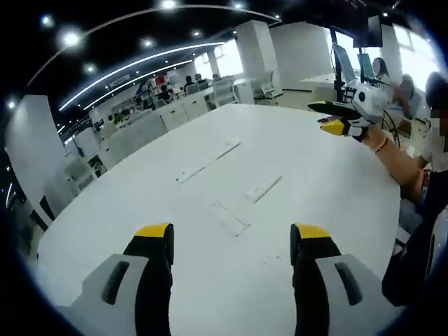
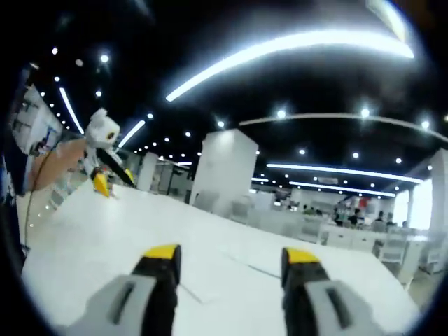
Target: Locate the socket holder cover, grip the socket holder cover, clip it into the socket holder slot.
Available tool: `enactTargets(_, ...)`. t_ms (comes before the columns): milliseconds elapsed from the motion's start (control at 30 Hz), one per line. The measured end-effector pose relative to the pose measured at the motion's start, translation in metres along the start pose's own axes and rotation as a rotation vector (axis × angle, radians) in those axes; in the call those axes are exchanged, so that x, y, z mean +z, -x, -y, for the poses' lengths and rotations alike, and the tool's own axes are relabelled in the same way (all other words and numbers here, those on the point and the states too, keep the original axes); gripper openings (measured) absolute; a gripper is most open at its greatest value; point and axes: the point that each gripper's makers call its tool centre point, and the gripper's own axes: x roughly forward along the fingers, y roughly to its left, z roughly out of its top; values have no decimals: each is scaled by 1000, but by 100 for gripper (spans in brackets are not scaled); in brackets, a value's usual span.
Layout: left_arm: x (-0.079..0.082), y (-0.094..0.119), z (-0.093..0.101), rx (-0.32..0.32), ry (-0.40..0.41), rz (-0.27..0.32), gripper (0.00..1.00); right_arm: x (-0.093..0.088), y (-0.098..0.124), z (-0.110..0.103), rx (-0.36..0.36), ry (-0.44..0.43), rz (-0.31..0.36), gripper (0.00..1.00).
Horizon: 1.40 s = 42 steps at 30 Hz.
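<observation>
Both grippers hold nothing: the left gripper hovers with jaws apart above the near edge of the white tabletop, and the right gripper is likewise spread. Flat white socket holder pieces lie mid-tabletop; which is the cover, I cannot tell.

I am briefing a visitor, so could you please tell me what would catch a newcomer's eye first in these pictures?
The wide white table, with several flat white parts lying near its middle in the left gripper view. The left tool hangs open over the near edge with its yellow-tipped jaws spread. The right tool is raised at the far right, held by a person's hand.
</observation>
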Motion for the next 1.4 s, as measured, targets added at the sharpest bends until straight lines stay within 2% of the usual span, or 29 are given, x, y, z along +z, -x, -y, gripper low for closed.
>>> enactTargets(67, -3, -9, 8, -9, -4, -91, 67, -3, -1, 3, -4, -2, -11, 58)
enactTargets(100, -9, -15, 16, -30, 0, -165, 68, -4, -1, 3, -5, -2, -13, 58)
enactTargets(133, -11, -18, 19, -31, 0, -188, 68, -4, -1, 3, -5, -2, -14, 58)
enactTargets(167, -17, -22, 22, -33, 3, -230, 68, -4, -1, 3, -6, -1, -15, 58)
enactTargets(200, -26, -27, 28, -39, 11, -300, 68, -4, -1, 4, -6, -1, -15, 58)
enactTargets(267, -41, -32, 36, -48, 16, -384, 67, -4, -1, 4, -8, 0, -16, 57)
enactTargets(367, -56, -43, 40, -25, 22, -468, 65, -4, -1, 5, -13, 8, -15, 56)
enactTargets(400, -64, -49, 43, -32, 32, -515, 64, -4, -1, 6, -14, 8, -15, 56)
enactTargets(533, -79, -55, 57, -65, 101, -611, 62, -7, -2, 9, -18, 5, -24, 56)
enactTargets(767, -95, -67, 69, -54, 164, -705, 57, -11, -2, 14, -46, 42, -44, 53)
enactTargets(833, -99, -72, 67, -64, 191, -738, 57, -10, -2, 14, -43, 42, -38, 53)
enactTargets(867, -95, -77, 56, -67, 203, -761, 56, -9, -2, 14, -42, 42, -37, 53)
enactTargets(900, -95, -79, 56, -66, 207, -766, 54, -9, -2, 15, -44, 45, -38, 53)
enactTargets(933, -99, -77, 66, -61, 213, -778, 53, -9, -2, 15, -45, 48, -40, 53)
enactTargets(1067, -106, -75, 77, -61, 257, -807, 53, -9, -2, 19, -48, 48, -41, 53)
enactTargets(1267, -110, -74, 79, -83, 302, -820, 49, -4, 1, 18, -45, 53, -32, 53)
enactTargets(1400, -107, -72, 78, -74, 320, -827, 46, -4, 2, 14, -43, 61, -34, 53)
